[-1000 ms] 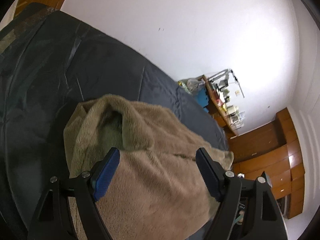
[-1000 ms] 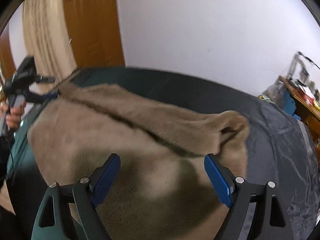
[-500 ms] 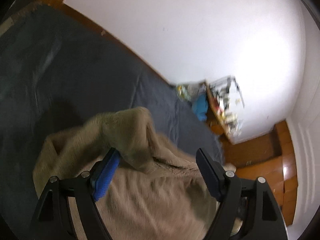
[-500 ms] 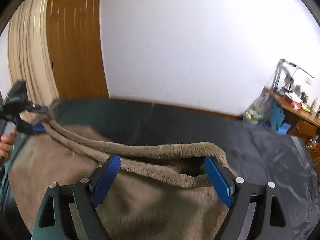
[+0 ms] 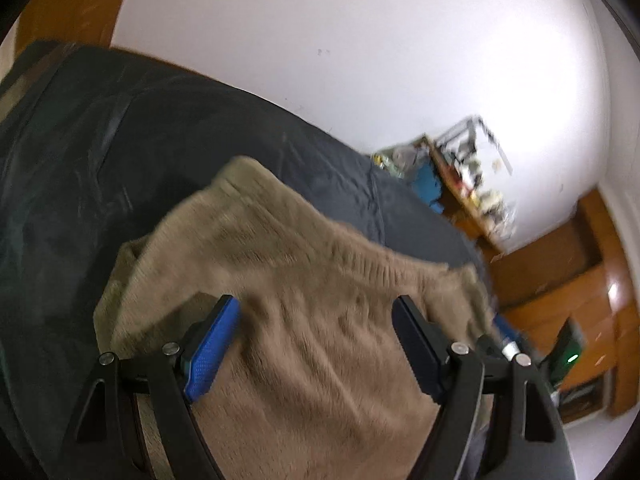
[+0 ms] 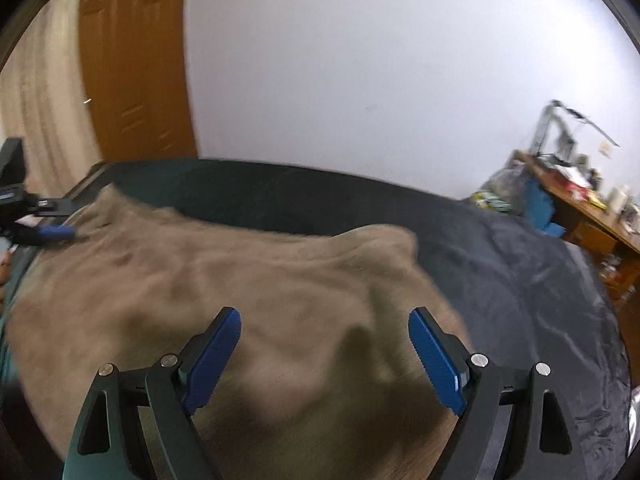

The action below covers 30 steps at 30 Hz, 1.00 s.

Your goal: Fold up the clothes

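A tan fleece garment (image 5: 320, 280) lies spread on a dark bed cover (image 5: 80, 160). My left gripper (image 5: 315, 304) hovers over its near part, its blue pads wide apart and nothing pinched between them. In the right wrist view the same garment (image 6: 240, 280) fills the lower half, blurred by motion, with a raised hump at its far right corner. My right gripper (image 6: 324, 314) stands open above it, pads clear of the cloth. The left gripper (image 6: 44, 232) shows at that view's left edge, by the garment's far left corner.
The dark bed cover (image 6: 520, 280) reaches a white wall. A cluttered wooden desk (image 6: 580, 200) with a lamp stands at the right. A wooden door (image 6: 136, 80) and a beige curtain (image 6: 40, 100) are at the back left. Wooden cabinets (image 5: 580, 280) line the floor.
The garment's thick folded edge, raised half a second ago, now lies lower and spread flatter. Both views have swung. Both grippers' jaws stay equally wide.
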Available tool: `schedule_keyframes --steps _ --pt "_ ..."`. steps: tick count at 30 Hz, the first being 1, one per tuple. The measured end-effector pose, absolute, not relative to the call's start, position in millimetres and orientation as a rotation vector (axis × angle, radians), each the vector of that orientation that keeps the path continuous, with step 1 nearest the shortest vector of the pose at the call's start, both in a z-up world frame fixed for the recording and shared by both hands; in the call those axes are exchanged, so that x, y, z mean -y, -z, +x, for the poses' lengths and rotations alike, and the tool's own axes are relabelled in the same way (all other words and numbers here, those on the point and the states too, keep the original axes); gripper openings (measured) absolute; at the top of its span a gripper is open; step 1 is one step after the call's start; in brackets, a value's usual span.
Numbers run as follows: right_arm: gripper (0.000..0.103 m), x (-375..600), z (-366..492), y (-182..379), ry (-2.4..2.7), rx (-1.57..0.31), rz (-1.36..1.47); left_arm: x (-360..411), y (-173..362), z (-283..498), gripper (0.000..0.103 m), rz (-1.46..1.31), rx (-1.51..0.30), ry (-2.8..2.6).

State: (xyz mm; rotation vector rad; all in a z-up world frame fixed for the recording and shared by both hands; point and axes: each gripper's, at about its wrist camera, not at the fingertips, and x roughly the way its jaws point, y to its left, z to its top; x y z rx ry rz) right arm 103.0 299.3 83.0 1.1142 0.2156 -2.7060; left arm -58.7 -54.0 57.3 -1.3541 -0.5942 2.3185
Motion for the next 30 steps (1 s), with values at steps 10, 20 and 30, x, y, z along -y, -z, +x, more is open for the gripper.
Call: schedule_keyframes --steps 10,20,30 --pt "0.091 -277.0 103.9 -33.1 2.459 -0.333 1.343 42.5 -37.9 -58.2 0.082 -1.44 0.407 -2.423" --pt "0.093 -284.0 124.3 -47.7 2.575 -0.297 1.265 21.1 -61.2 -16.7 0.082 -1.398 0.229 -2.513" --pt "0.093 -283.1 190.1 -72.2 2.63 -0.186 1.216 -24.7 -51.4 24.7 0.082 -1.343 -0.019 -2.526"
